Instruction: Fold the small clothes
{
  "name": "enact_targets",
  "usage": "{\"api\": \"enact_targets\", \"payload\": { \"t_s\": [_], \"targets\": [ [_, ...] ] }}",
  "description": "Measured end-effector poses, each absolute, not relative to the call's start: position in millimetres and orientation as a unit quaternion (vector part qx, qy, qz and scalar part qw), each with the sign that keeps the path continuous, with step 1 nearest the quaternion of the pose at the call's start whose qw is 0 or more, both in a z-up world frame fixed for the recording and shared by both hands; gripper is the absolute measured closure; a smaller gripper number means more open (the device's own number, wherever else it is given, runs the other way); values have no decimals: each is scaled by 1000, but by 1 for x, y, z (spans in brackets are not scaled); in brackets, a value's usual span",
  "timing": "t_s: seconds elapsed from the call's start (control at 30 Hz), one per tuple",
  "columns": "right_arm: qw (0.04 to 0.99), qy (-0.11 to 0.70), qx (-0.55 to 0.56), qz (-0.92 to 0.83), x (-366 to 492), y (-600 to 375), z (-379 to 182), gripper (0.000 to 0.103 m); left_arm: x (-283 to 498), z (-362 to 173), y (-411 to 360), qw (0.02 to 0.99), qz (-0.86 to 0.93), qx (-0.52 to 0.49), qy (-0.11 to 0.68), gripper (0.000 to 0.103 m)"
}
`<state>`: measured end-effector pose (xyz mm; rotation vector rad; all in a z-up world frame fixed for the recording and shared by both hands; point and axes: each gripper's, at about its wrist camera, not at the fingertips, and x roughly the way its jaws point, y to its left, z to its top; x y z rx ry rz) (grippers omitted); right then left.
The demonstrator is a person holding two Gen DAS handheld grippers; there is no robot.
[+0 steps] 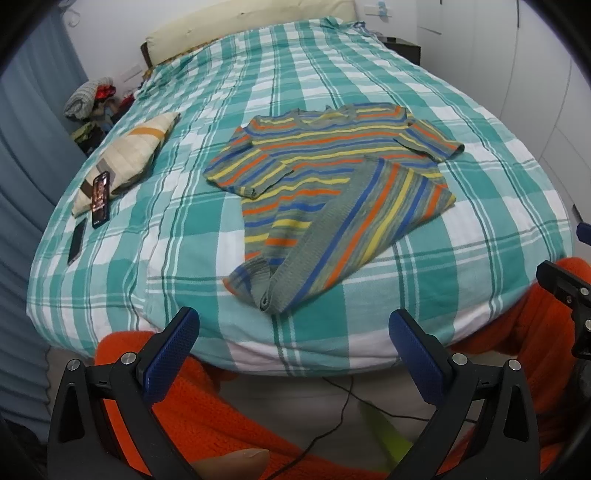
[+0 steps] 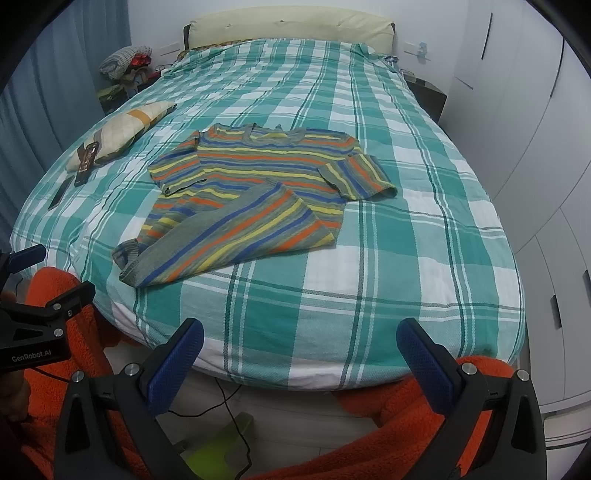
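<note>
In the left wrist view, the left tongs [image 1: 293,354] are held wide open with nothing in them, above the near edge of the bed [image 1: 461,236]. The striped sweater [image 1: 325,177] is laid on the bed, one corner folded over.

In the right wrist view, the right tongs [image 2: 300,363] are also wide open and empty, and the sweater [image 2: 258,184] is seen left of the middle

Bedroom setup: a big bed [image 2: 424,258] under a teal and white plaid cover, with a cream padded headboard [image 2: 288,27] against a plain white wall [image 2: 424,22]. White wardrobe doors [image 2: 524,129] run along the right side, blue-grey curtains [image 1: 26,147] hang on the left. Dark nightstand [image 2: 430,92] by the far corner, and a black cable [image 2: 229,410] trails over the pale floor
</note>
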<state>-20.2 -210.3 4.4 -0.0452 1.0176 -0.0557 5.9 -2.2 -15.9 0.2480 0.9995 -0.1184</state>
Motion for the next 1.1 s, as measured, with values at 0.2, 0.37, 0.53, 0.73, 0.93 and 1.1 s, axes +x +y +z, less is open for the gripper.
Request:
{"api": "enact_targets", "payload": {
  "t_s": [0.2, 0.37, 0.53, 0.73, 0.93, 1.1],
  "targets": [
    [872, 488, -21, -27, -21, -210, 3, 0, 7, -15, -2, 868, -56, 118, 479, 1],
    [873, 487, -22, -26, -20, -209, 3, 0, 7, -15, -2, 868, -56, 118, 479, 1],
    [873, 486, -22, -28, -20, -209, 4, 0, 7, -15, -3, 868, -56, 119, 479, 1],
    [874, 483, -25, -38, -19, -210, 7, 0, 6, -16, -3, 868, -56, 120, 479, 1],
    [875, 482, -25, -41, -21, -211, 5, 0, 6, -16, -2, 868, -57, 121, 479, 1],
    [875, 481, -27, -44, -23, -211, 5, 0, 6, -15, -3, 867, -58, 121, 479, 1]
  ]
}}
